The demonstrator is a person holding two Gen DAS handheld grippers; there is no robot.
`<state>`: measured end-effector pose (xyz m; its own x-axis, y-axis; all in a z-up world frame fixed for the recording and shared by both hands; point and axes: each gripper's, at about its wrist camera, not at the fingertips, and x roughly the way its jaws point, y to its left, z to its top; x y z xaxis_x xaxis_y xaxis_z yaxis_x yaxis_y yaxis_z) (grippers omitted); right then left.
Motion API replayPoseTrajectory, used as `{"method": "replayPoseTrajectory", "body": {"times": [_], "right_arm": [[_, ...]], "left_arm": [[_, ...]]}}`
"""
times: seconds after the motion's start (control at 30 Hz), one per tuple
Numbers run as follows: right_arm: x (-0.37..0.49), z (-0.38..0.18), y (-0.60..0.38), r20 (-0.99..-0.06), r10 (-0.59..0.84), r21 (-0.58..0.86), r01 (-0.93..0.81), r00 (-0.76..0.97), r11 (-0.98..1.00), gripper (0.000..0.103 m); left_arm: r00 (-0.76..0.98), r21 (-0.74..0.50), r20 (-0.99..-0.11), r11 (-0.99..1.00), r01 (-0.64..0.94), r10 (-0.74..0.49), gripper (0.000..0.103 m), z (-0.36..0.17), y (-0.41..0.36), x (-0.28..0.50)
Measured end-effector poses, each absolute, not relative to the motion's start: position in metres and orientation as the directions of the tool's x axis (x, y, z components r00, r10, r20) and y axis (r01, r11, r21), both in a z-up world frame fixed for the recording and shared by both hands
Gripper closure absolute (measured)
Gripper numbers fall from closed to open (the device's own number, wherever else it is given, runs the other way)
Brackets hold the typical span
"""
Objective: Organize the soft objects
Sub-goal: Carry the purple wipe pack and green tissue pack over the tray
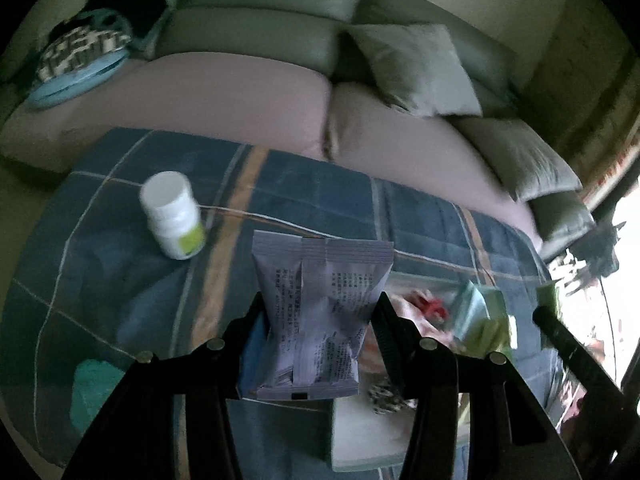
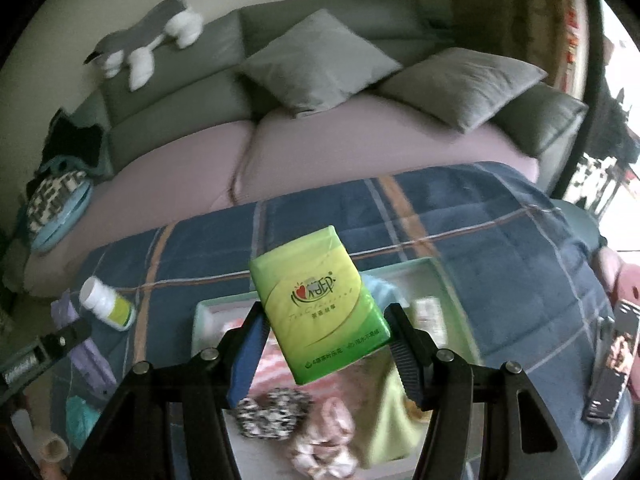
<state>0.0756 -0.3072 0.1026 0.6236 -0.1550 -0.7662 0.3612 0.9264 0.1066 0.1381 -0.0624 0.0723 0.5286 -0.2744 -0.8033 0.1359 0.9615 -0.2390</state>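
Note:
My left gripper (image 1: 320,312) is shut on a pale purple snack packet (image 1: 316,312) and holds it above the blue plaid blanket (image 1: 120,272). My right gripper (image 2: 326,320) is shut on a green tissue pack (image 2: 320,304), held above a pale green tray (image 2: 444,280). The tray holds a leopard-print scrunchie (image 2: 272,412), a pink scrunchie (image 2: 324,436), a yellow-green cloth (image 2: 384,420) and a pink striped cloth (image 2: 272,368). The tissue pack (image 1: 480,316) and tray (image 1: 360,432) also show in the left wrist view. The purple packet (image 2: 80,336) also shows at the left of the right wrist view.
A white pill bottle (image 1: 174,216) lies on the blanket, also in the right wrist view (image 2: 106,304). A teal object (image 1: 92,392) lies at the blanket's left edge. A phone (image 2: 612,364) lies at the right. Behind is a sofa with grey cushions (image 2: 320,64) and a plush dog (image 2: 148,40).

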Motion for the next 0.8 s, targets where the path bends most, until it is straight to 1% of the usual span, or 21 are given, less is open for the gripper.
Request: {"method": "replayPoseTrajectory", "body": {"times": [0.27, 0.4, 0.8], "right_arm": [[0.05, 0.109, -0.35, -0.761, -0.194, 0.149, 0.458, 0.619, 0.876, 0.041], [0.04, 0.109, -0.36, -0.763, -0.204, 0.158, 0.483, 0.614, 0.861, 0.041], [0.022, 0.104, -0.371, -0.775, -0.204, 0.171, 0.509, 0.599, 0.844, 0.041]], "left_arm": [[0.483, -0.209, -0.819, 0.946, 0.248, -0.308, 0.05, 0.067, -0.105, 0.125], [0.438, -0.223, -0.833, 0.929, 0.294, -0.338, 0.05, 0.06, -0.12, 0.119], [0.392, -0.192, -0.862, 0.922, 0.335, -0.321, 0.05, 0.043, -0.137, 0.102]]}}
